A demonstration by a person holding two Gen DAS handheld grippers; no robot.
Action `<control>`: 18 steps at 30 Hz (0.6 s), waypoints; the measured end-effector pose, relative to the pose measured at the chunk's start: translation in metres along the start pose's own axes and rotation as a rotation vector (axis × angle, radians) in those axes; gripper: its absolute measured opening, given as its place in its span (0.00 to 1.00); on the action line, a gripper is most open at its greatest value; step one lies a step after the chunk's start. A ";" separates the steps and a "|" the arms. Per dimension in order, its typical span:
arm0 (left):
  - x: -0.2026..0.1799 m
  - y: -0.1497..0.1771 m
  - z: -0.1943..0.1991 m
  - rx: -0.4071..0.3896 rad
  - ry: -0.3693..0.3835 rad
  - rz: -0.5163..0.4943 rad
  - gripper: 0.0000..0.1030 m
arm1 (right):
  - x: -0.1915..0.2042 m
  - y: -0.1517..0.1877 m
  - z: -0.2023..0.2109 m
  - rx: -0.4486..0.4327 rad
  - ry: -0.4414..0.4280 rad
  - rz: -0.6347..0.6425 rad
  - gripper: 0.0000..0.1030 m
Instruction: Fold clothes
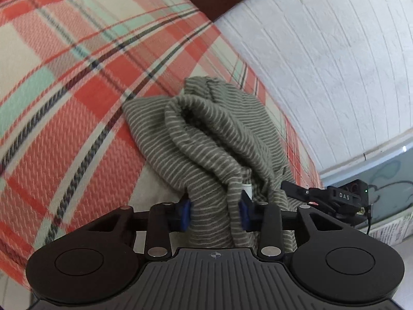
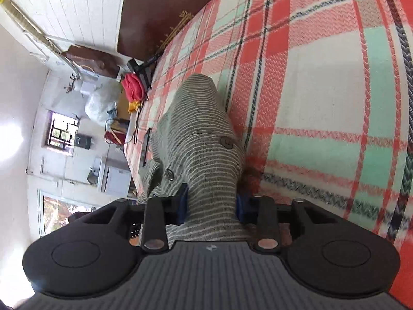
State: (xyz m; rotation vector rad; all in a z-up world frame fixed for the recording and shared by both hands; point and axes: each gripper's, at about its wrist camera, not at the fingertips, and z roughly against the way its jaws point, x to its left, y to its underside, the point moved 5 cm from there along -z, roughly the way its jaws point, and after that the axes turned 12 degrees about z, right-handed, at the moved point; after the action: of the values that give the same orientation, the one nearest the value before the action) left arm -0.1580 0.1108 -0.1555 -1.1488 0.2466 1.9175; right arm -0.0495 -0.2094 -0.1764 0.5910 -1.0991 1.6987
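Both sets of fingers (image 1: 214, 213) (image 2: 211, 206) clamped on the bunched striped garment (image 1: 206, 139), near the plaid blanket's (image 1: 64, 90) wall-side edge.

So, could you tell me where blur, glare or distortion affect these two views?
Left wrist view: fisheye bends the white wall lines, and the plaid blanket blurs toward the left edge. Right wrist view: the window side is washed out; the striped garment stays sharp.

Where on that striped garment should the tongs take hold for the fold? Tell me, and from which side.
Hold the striped garment by an edge, not the bunched middle. Both tongs already do: the left tongs pinch a gathered fold, the right tongs the band near the buttons. Coming in low over the plaid blanket, from the near side, suits a limp, crumpled cloth.
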 end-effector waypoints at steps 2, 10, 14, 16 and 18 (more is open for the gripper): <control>-0.014 -0.012 0.005 0.000 0.006 -0.056 0.33 | 0.015 0.002 0.012 -0.053 -0.009 0.017 0.30; -0.113 -0.086 -0.012 0.078 0.056 -0.508 0.40 | 0.077 0.057 0.048 -0.309 0.015 -0.032 0.40; -0.117 -0.102 -0.049 0.114 -0.092 -0.604 0.64 | 0.094 0.091 0.006 -0.201 0.069 0.035 0.63; -0.097 -0.112 -0.049 0.092 -0.158 -0.543 0.64 | 0.091 0.097 -0.004 -0.125 0.098 0.069 0.62; -0.076 -0.118 -0.026 0.040 -0.143 -0.438 0.65 | 0.091 0.088 0.012 -0.136 0.126 0.139 0.62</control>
State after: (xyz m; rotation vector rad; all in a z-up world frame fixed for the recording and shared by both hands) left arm -0.0370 0.1249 -0.0806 -0.9422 -0.0442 1.5877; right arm -0.1667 -0.1856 -0.1331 0.3236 -1.1765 1.7383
